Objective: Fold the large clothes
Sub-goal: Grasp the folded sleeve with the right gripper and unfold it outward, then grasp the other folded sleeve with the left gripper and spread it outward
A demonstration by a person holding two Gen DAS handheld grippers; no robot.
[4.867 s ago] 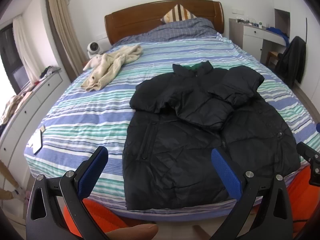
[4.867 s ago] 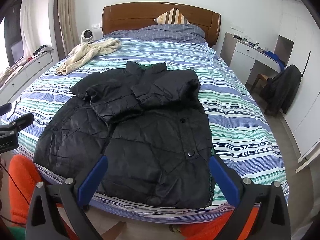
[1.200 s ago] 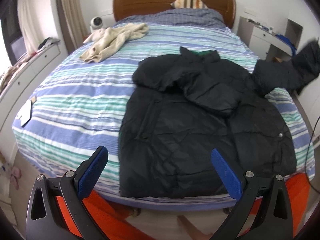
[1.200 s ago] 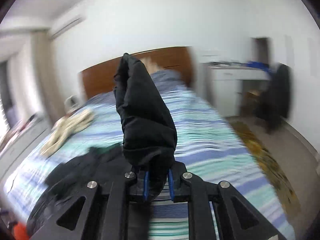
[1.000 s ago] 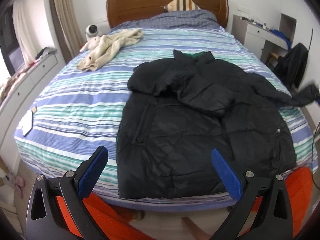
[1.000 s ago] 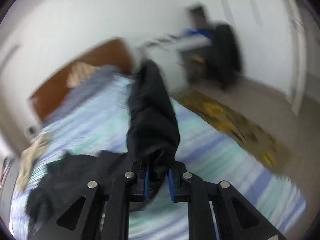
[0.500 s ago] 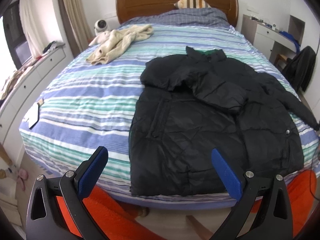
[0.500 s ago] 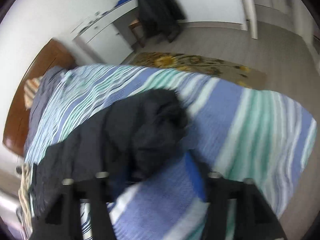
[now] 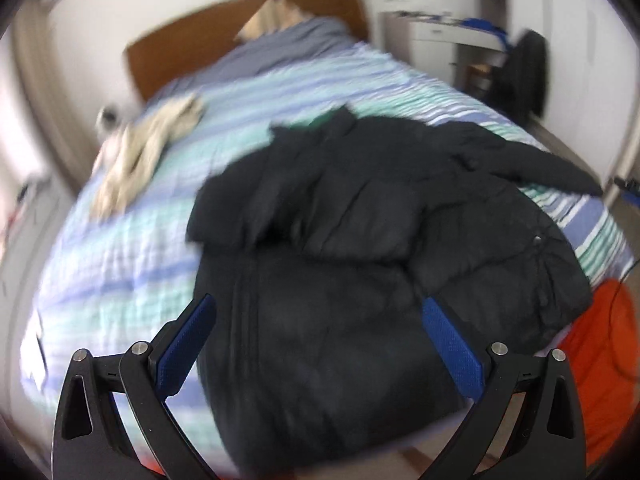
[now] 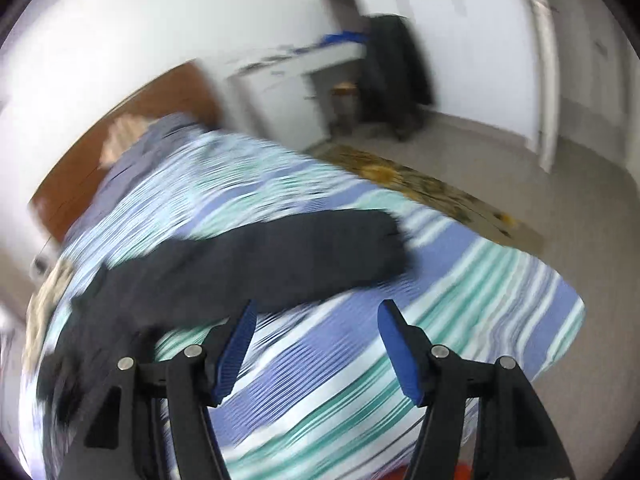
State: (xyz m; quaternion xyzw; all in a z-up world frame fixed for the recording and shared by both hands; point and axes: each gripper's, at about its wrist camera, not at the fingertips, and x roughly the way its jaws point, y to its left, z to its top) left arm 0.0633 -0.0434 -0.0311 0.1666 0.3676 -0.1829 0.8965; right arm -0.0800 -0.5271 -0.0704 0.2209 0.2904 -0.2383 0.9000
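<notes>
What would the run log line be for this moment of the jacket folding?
stage: sleeve laid out | black puffer jacket on striped bed | right sleeve extended, released | right gripper open, empty | left gripper open, empty

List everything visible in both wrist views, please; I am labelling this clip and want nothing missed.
black jacket: one, black, spread on the bed, one sleeve stretched out sideways
cream garment: one, cream, crumpled on the far left part of the bed
bed cover: one, striped blue, green and white
pillow: one, tan, blurred, against the headboard
headboard: one, brown wood
desk: one, white, by the far wall
dark coat: one, black, hanging at the desk
rug: one, yellow-patterned, on the floor
left gripper: one, black with blue pads, open, empty
right gripper: one, black with blue pads, open, empty
</notes>
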